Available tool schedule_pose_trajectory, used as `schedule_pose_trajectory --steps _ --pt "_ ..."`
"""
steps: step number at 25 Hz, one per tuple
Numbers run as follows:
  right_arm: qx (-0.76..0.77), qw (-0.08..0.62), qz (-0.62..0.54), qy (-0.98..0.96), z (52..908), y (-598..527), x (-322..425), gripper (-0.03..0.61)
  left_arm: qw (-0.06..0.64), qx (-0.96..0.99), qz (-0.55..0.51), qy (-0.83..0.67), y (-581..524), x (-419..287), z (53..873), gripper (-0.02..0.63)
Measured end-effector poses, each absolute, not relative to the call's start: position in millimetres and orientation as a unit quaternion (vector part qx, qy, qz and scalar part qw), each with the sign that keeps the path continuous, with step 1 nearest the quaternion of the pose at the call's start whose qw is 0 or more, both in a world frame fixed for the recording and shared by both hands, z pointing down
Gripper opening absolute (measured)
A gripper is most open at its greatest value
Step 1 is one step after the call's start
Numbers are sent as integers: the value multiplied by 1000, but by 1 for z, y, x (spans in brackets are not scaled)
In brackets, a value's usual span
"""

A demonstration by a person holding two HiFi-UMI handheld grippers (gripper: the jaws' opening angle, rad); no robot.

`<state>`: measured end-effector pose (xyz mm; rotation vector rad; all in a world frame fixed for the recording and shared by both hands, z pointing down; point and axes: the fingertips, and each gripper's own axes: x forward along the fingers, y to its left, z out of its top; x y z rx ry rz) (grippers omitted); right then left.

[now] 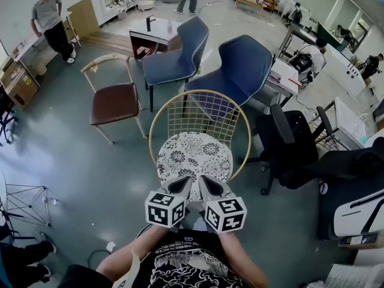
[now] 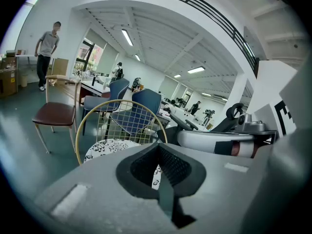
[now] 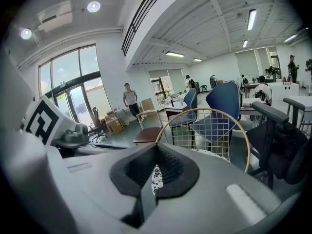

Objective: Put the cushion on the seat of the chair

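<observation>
Grey jaws of left gripper [image 1: 182,183] and right gripper [image 1: 209,185] are pressed together, empty, near the patterned cushion [image 1: 193,153].

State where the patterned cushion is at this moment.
In the head view the cushion lies centre frame on the seat of the gold wire chair, with a blue chair directly behind it.

Cushion [image 1: 193,155] lies on the wire chair [image 1: 201,92] (two padded chairs [image 1: 243,68] behind it), office chair [image 1: 288,143] right.
</observation>
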<state>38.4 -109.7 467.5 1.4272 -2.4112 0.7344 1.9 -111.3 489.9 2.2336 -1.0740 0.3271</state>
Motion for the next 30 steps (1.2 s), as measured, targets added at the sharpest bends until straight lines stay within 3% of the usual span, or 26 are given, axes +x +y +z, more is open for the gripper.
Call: schedule_pose_trajectory --steps 30 --pt "484 129 243 -831 466 -112 29 0 315 847 126 -408 -114 -6 491 -5"
